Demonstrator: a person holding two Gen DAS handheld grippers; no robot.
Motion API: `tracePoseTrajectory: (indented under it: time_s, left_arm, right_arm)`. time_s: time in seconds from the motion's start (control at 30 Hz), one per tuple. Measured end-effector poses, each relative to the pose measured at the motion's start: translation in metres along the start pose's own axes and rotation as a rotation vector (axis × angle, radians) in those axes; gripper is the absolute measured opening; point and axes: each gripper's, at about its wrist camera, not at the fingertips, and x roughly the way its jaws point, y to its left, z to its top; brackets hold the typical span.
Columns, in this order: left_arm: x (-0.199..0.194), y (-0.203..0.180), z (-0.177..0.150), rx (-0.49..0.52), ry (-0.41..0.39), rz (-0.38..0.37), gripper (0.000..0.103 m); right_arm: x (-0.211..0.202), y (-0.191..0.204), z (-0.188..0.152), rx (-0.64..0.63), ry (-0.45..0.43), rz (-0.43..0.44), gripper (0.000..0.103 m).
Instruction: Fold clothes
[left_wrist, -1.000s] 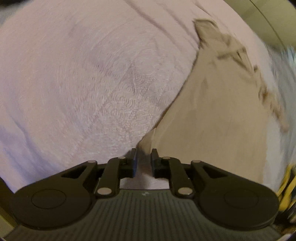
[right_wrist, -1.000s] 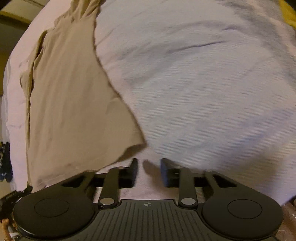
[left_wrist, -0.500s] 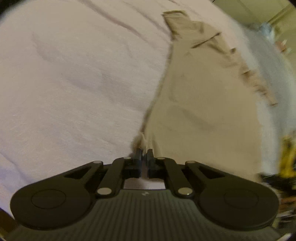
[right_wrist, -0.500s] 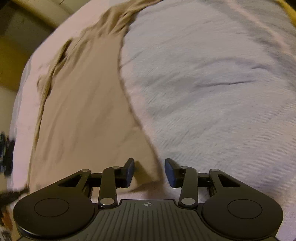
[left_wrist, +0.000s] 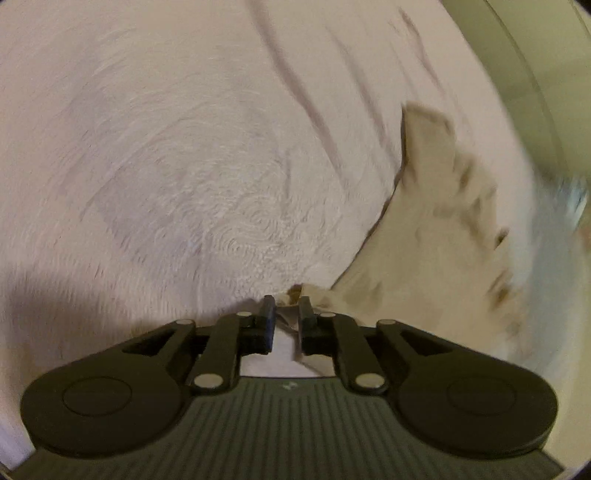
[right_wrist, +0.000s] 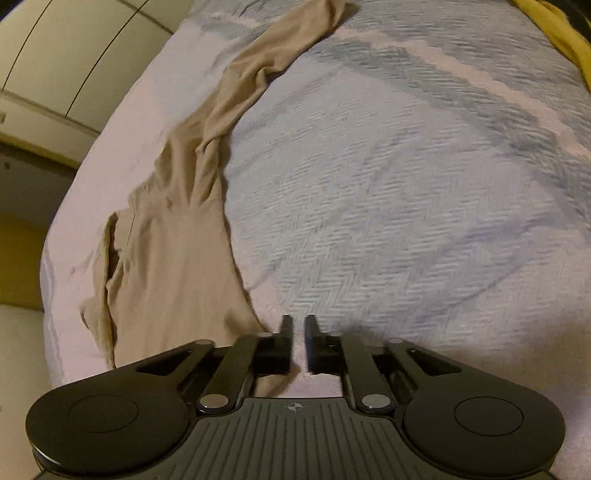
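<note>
A beige garment (left_wrist: 436, 258) lies spread on a pale bedspread (left_wrist: 166, 166). In the left wrist view my left gripper (left_wrist: 286, 306) is shut on a bunched corner of it, with cloth showing between the fingers. In the right wrist view the same beige garment (right_wrist: 173, 266) runs from the lower left up to a long sleeve at the top. My right gripper (right_wrist: 298, 325) sits at the garment's lower right corner with its jaws nearly closed; whether cloth is pinched between them is hidden by the fingers.
The bedspread in the right wrist view is a blue-grey herringbone weave (right_wrist: 406, 184). A yellow cloth (right_wrist: 554, 33) lies at the top right. The bed's edge and a pale cabinet (right_wrist: 55, 66) are at the left.
My left gripper has pulled the garment corner back and to the left, and the cloth has stretched. My right gripper's jaws have narrowed from wide open to nearly closed at the other corner.
</note>
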Motion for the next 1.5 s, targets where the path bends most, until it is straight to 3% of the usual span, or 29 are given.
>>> tracePoseTrajectory:
  time_s: [0.07, 0.17, 0.3, 0.43, 0.57, 0.67, 0.8, 0.87, 0.93, 1.07, 1.3, 1.5]
  left_arm:
    - [-0.007, 0.005, -0.005, 0.001, 0.0, -0.028, 0.026]
    - [-0.018, 0.014, -0.011, -0.004, 0.001, -0.069, 0.031]
    - [-0.027, 0.039, -0.008, -0.209, -0.017, -0.122, 0.04]
    - [-0.026, 0.028, -0.004, -0.118, -0.028, -0.137, 0.04]
    - [-0.027, -0.002, -0.009, 0.308, -0.08, -0.018, 0.04]
    - [-0.03, -0.015, -0.015, 0.595, -0.096, 0.033, 0.04]
    - [-0.021, -0.027, -0.014, 0.866, -0.051, 0.07, 0.04]
    - [-0.011, -0.029, -0.008, 0.922, -0.038, 0.076, 0.039]
    - [-0.001, -0.028, 0.0, 0.932, -0.004, 0.052, 0.034]
    - [0.014, -0.028, 0.002, 0.945, 0.086, -0.041, 0.011]
    - [0.02, -0.029, 0.004, 0.877, 0.087, -0.109, 0.002]
    - [0.01, -0.036, 0.0, 0.903, 0.064, -0.102, 0.001]
  right_arm:
    - [0.003, 0.002, -0.004, -0.032, 0.006, 0.016, 0.027]
    - [-0.003, -0.003, -0.016, -0.097, 0.011, 0.012, 0.035]
    - [-0.002, -0.006, -0.019, -0.113, 0.023, 0.016, 0.036]
    - [-0.003, 0.023, -0.02, -0.373, 0.002, -0.006, 0.036]
    - [0.008, 0.059, -0.04, -0.764, 0.027, -0.105, 0.036]
    - [0.015, 0.063, -0.049, -0.89, 0.057, -0.097, 0.036]
    - [0.027, 0.064, -0.05, -0.99, 0.075, -0.126, 0.036]
    - [0.031, 0.065, -0.048, -1.023, 0.079, -0.127, 0.036]
    - [0.037, 0.067, -0.047, -1.046, 0.086, -0.118, 0.036]
    - [0.049, 0.074, -0.05, -1.113, 0.102, -0.11, 0.036]
    - [0.056, 0.083, -0.058, -1.227, 0.094, -0.107, 0.036]
    - [0.051, 0.093, -0.079, -1.41, 0.003, -0.115, 0.036]
